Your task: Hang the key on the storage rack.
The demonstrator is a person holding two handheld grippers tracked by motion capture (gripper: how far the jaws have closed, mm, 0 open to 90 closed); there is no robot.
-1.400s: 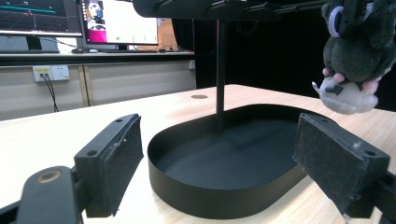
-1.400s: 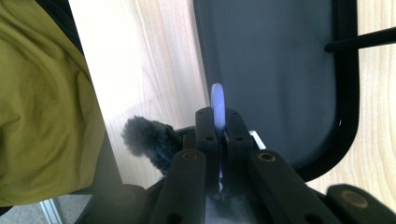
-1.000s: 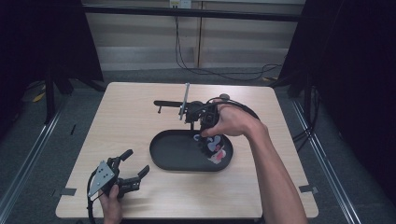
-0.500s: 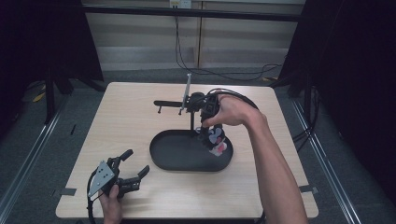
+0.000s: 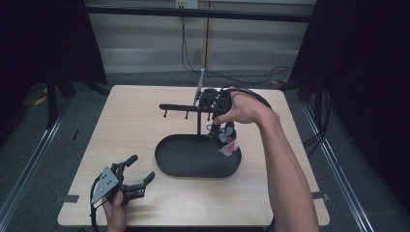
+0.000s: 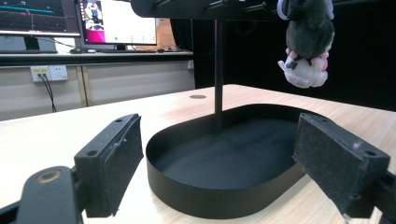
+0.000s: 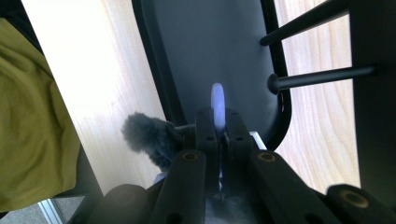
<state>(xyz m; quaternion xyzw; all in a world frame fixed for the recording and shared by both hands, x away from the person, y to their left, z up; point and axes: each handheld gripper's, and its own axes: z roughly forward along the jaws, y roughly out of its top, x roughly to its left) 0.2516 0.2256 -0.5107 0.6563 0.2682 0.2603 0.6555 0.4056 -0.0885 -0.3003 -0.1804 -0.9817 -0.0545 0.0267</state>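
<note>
— Black tray (image 5: 170, 162) on the table (image 5: 135, 125), high view?
— Yes; right gripper (image 5: 216, 131) dangles a plush toy (image 5: 225, 140) above it.
— Left gripper view?
— Left gripper (image 6: 233, 158) spread, empty.
— Right gripper view?
— Jaws pinching the toy's ring (image 7: 217, 105).

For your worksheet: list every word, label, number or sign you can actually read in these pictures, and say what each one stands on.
No text can be read.
Monitors behind the table, left gripper view: windows and graphs, any writing too small and blurred to read.
Plush toy, black tray, peg stand, both grippers: no lettering visible.
</note>
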